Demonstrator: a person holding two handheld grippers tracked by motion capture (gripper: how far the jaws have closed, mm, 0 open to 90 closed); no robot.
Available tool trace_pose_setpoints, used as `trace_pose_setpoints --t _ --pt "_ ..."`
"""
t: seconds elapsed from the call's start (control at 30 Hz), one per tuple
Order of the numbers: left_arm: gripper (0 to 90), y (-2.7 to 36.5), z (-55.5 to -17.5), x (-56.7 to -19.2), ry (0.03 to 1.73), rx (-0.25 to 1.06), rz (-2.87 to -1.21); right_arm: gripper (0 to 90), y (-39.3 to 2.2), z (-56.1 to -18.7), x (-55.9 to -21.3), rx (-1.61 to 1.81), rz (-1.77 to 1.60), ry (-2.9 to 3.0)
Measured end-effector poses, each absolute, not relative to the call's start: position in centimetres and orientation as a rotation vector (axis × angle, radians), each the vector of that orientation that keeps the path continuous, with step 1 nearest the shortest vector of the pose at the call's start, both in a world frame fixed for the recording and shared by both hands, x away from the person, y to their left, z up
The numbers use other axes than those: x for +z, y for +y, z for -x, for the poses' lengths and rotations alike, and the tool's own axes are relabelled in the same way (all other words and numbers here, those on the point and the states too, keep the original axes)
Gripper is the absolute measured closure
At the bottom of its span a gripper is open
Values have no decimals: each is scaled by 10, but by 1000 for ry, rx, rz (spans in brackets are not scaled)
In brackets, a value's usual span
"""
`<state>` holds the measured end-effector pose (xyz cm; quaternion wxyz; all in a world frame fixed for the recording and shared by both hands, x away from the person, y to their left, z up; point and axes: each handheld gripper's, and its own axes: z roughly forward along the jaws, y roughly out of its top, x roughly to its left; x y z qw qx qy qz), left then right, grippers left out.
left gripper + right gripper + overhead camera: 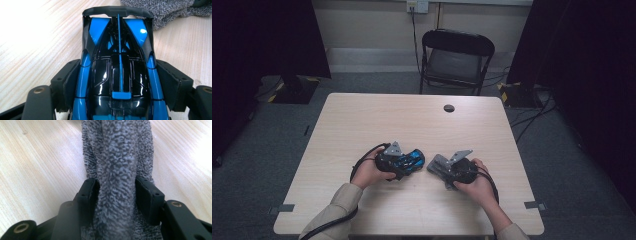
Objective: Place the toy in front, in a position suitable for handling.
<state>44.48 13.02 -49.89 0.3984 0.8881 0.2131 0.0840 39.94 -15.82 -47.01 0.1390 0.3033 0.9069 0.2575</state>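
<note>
A blue and black toy car (pixel 120 45) lies between the jaws of my left gripper (pixel 119 71), whose pads (pixel 71 77) press on its two sides. In the high view the car (pixel 411 159) sits low over the table in my left gripper (pixel 401 162), left of centre. My right gripper (pixel 116 188) is shut on a folded grey terry cloth (pixel 117 157) that runs up between its jaws. The cloth (pixel 438 166) and right gripper (pixel 450 170) face the car's rear wing, a short gap apart. The cloth's edge (pixel 162 11) lies just beyond the wing.
The pale wooden table (pixel 412 125) has a round cable hole (pixel 449 108) near its far edge. A black folding chair (pixel 456 55) stands behind it. Dark curtains hang at both sides, and cables lie on the grey floor at the right.
</note>
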Motion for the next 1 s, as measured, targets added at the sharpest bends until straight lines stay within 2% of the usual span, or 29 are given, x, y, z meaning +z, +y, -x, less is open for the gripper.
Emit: trace_pose_setpoints --t 0.4,1.0 --pt "259 128 -442 -494 619 193 -2272 517 -159 -400 -470 749 -877 2623" --pt "273 133 -441 -486 639 187 -2234 517 -159 -400 -470 742 -876 2625"
